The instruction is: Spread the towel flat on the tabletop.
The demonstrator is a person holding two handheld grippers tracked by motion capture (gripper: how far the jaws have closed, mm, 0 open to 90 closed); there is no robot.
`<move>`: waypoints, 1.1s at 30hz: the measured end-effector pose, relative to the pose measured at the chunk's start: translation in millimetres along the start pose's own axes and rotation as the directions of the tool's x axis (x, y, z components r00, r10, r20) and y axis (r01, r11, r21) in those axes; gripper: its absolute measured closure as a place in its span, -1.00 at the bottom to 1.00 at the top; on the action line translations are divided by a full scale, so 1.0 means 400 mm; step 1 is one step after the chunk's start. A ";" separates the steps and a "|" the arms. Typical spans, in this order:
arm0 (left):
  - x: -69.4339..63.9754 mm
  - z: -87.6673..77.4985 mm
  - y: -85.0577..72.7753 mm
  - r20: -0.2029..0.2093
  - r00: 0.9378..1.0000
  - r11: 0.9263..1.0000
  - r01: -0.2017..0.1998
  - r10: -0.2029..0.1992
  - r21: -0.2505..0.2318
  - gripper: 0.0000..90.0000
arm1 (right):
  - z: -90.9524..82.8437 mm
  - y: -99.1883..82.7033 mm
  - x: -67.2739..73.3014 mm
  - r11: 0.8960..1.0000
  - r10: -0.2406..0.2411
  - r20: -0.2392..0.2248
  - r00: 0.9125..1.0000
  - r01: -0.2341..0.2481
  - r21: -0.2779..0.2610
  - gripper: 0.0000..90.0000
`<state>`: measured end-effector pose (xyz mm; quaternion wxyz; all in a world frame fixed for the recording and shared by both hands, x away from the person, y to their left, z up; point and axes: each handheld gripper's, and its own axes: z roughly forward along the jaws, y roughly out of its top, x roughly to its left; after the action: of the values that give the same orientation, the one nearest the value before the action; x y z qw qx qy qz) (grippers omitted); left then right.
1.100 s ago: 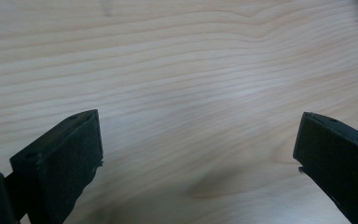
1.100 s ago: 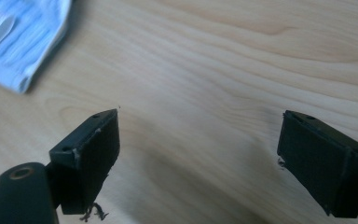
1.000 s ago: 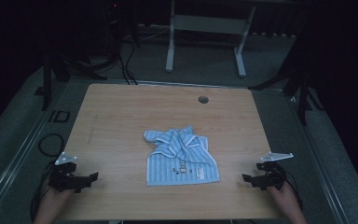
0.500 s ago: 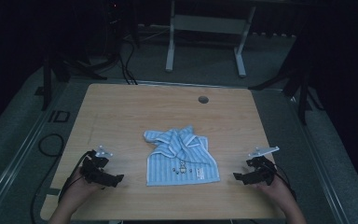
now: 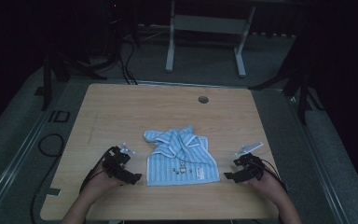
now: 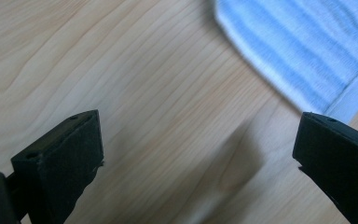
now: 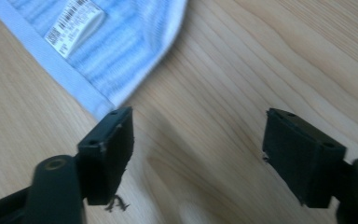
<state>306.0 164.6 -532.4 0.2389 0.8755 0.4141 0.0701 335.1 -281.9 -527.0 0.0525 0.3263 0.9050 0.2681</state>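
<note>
Both grippers have closed in on the blue striped towel [image 5: 182, 156] since earlier.
We see it lower centre on the tabletop [image 5: 121, 112]; left gripper [image 5: 131, 177] jaws wide and empty, right gripper [image 5: 228, 176] jaws just been closing, nothing between.

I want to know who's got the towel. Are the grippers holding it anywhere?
No. The blue striped towel lies free on the table; left gripper and right gripper have open jaws beside its near corners.

We can read only "ID", in dark letters on the floor strip [image 5: 58, 116] left of the table; the white tag [image 7: 74, 21] sewn on the blue striped towel [image 7: 121, 51] carries a barcode and fine print too blurred for us, as is the towel's small printed motif
</note>
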 end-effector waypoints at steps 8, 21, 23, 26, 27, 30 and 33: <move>-0.041 0.021 0.072 0.012 0.997 0.997 -0.077 0.077 0.005 -0.77 | 0.023 0.064 0.011 0.998 -0.055 -0.015 0.998 0.056 0.036 -0.24; -0.129 0.058 0.200 0.048 0.979 0.979 -0.201 0.200 0.016 -0.63 | 0.069 0.195 0.042 0.989 -0.136 -0.048 0.990 0.138 0.046 -0.15; -0.135 0.069 0.214 0.047 0.978 0.979 -0.205 0.204 0.021 -0.62 | 0.081 0.216 0.045 0.987 -0.149 -0.042 0.988 0.152 0.053 -0.13; -0.143 0.085 0.235 0.041 0.977 0.977 -0.212 0.211 0.021 -0.56 | 0.091 0.241 0.047 0.985 -0.162 -0.039 0.986 0.164 0.057 -0.11; -0.145 0.088 0.240 0.043 0.977 0.977 -0.211 0.210 0.017 -0.53 | 0.095 0.252 0.047 0.984 -0.165 -0.043 0.985 0.167 0.055 -0.10; -0.154 0.099 0.258 0.028 0.971 0.971 -0.239 0.238 0.027 -0.35 | 0.103 0.278 0.049 0.984 -0.173 -0.040 0.984 0.174 0.045 -0.05; -0.155 0.112 0.277 0.019 0.974 0.973 -0.228 0.228 0.020 -0.31 | 0.118 0.304 0.055 0.984 -0.175 -0.027 0.984 0.175 0.029 -0.03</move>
<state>356.7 41.1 -514.2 0.2231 0.9204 0.3096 0.0853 398.8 -168.8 -502.3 0.0598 0.2430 0.9347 0.2522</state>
